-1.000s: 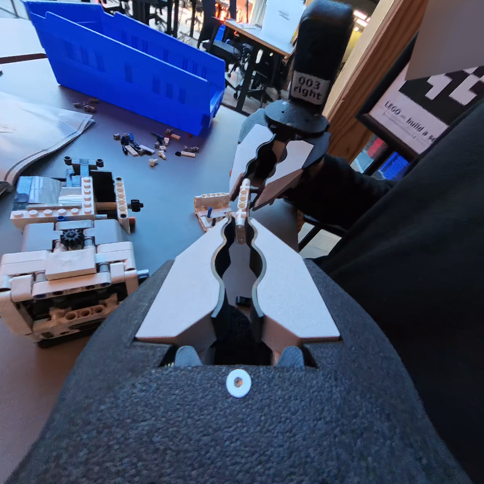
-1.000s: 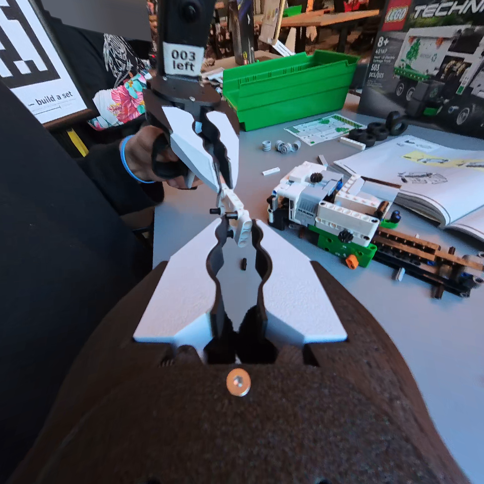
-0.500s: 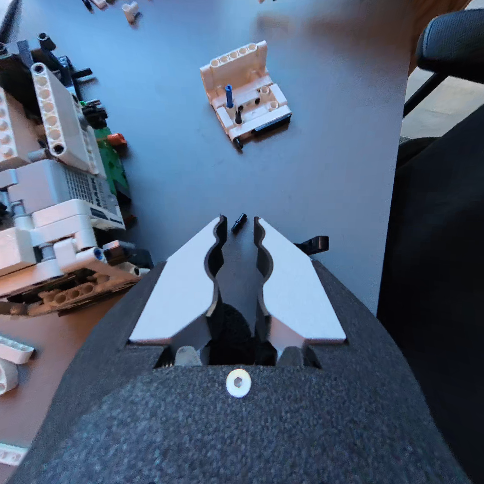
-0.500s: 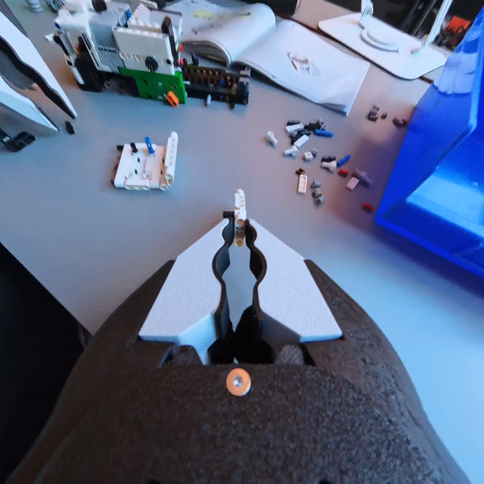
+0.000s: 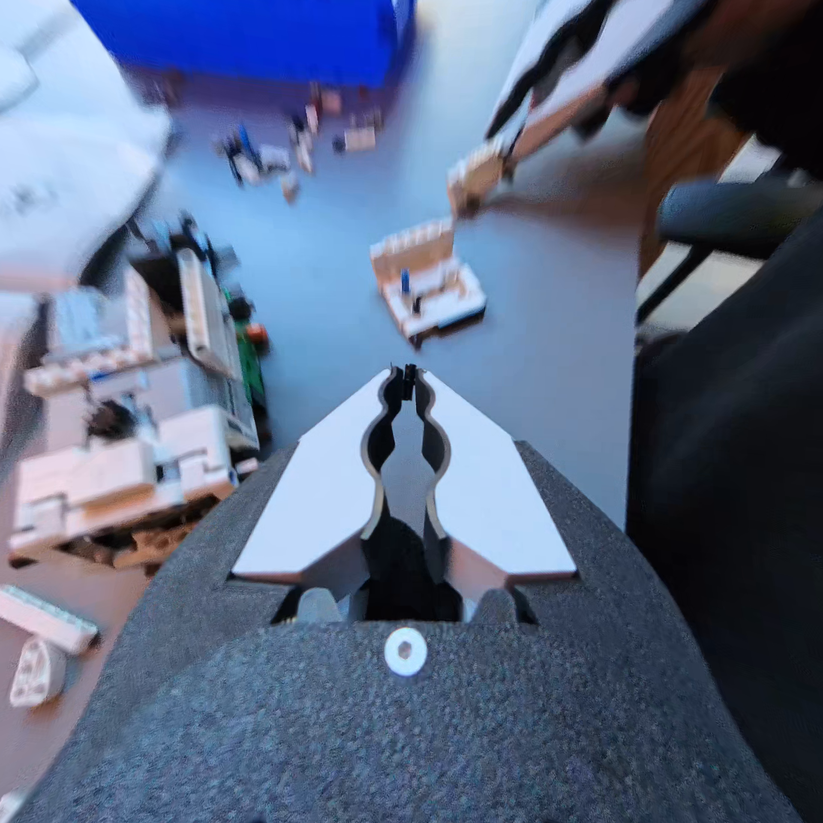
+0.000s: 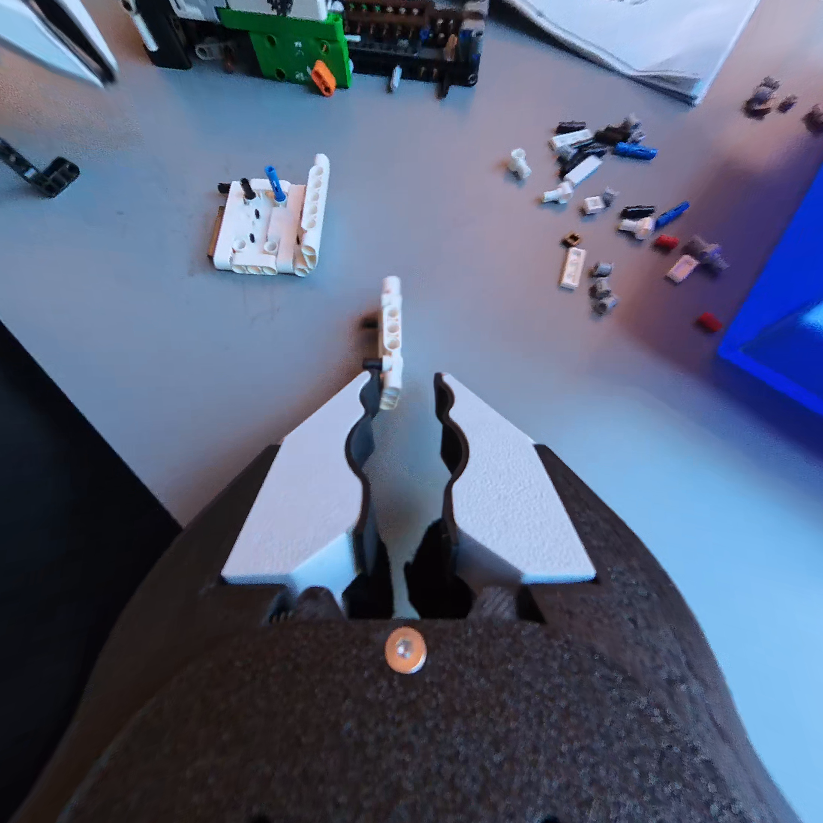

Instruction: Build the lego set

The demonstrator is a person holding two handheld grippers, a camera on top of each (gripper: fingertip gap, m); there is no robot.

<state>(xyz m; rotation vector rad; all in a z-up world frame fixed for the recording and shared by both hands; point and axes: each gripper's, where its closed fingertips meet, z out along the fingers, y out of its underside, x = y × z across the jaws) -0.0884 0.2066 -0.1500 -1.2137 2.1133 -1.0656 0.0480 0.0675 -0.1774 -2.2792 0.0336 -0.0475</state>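
Note:
My left gripper [image 5: 407,378] is shut on a small black pin [image 5: 408,384] at its fingertips, above the grey table; this view is blurred. My right gripper [image 6: 403,383] is open, its jaws well apart. A white beam with black pins [image 6: 391,338] stands on end against the inner side of its left fingertip; the right finger is clear of it. A small white sub-assembly [image 6: 267,222] with a blue pin and a black pin lies ahead to the left, and also shows in the left wrist view [image 5: 427,285]. The truck build [image 5: 133,423] lies left of my left gripper.
Several loose small parts [image 6: 601,200] lie on the right, by a blue bin [image 6: 779,311]. The open manual [image 6: 645,35] and the truck's green part [image 6: 294,49] are at the back. A black angle beam [image 6: 44,171] lies at the left. The table edge runs along the lower left.
My left gripper has closed on the black pin that lay on the table between its tips. My right gripper, shut on the white beam before, has opened.

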